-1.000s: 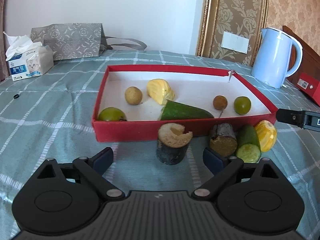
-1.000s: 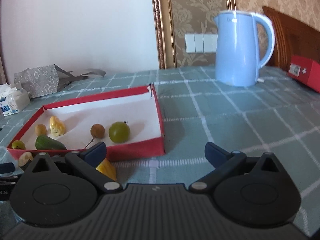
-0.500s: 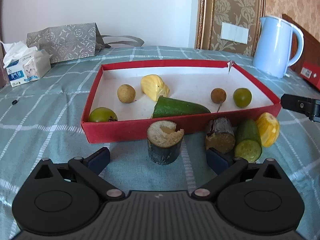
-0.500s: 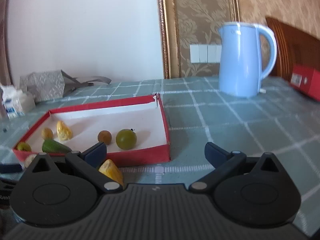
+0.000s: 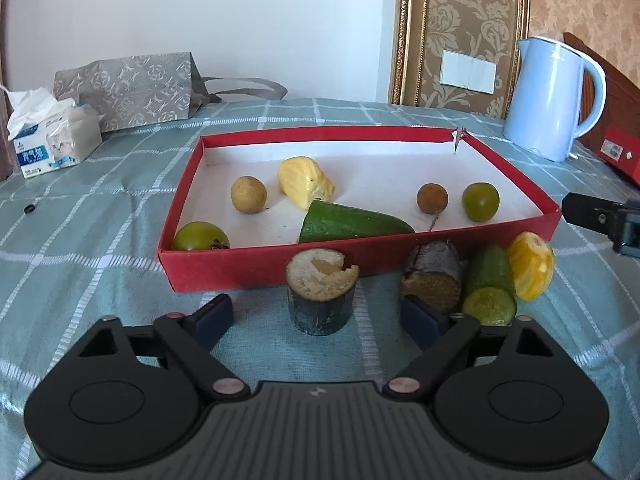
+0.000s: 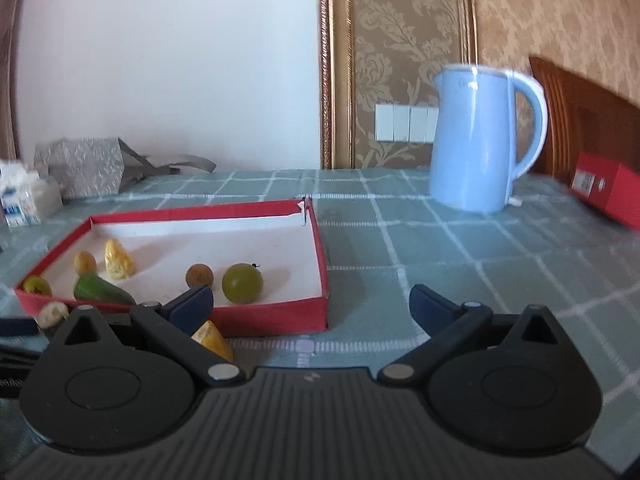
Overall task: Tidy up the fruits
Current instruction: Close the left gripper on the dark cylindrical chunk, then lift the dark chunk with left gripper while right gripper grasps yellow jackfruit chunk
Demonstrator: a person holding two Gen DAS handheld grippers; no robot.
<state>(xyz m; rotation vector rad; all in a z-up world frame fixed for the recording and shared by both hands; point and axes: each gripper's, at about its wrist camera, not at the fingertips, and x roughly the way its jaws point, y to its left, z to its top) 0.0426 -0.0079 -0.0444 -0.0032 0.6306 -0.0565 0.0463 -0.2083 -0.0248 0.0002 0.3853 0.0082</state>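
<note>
Left wrist view: the left gripper (image 5: 316, 318) has its jaws spread and closing, and an upright dark-barked sugarcane stub (image 5: 321, 297) with a pale fibrous, notched top stands between them, untouched by either pad. Just beyond the jaws lies the shallow red cardboard tray (image 5: 256, 270), white-lined, holding smooth round fruits and a glossy cucumber wedge (image 5: 352, 222). Right wrist view: the right gripper (image 6: 311, 308) has its jaws spread over checked cloth (image 6: 440, 280) with nothing between them, the tray ahead to their left.
</note>
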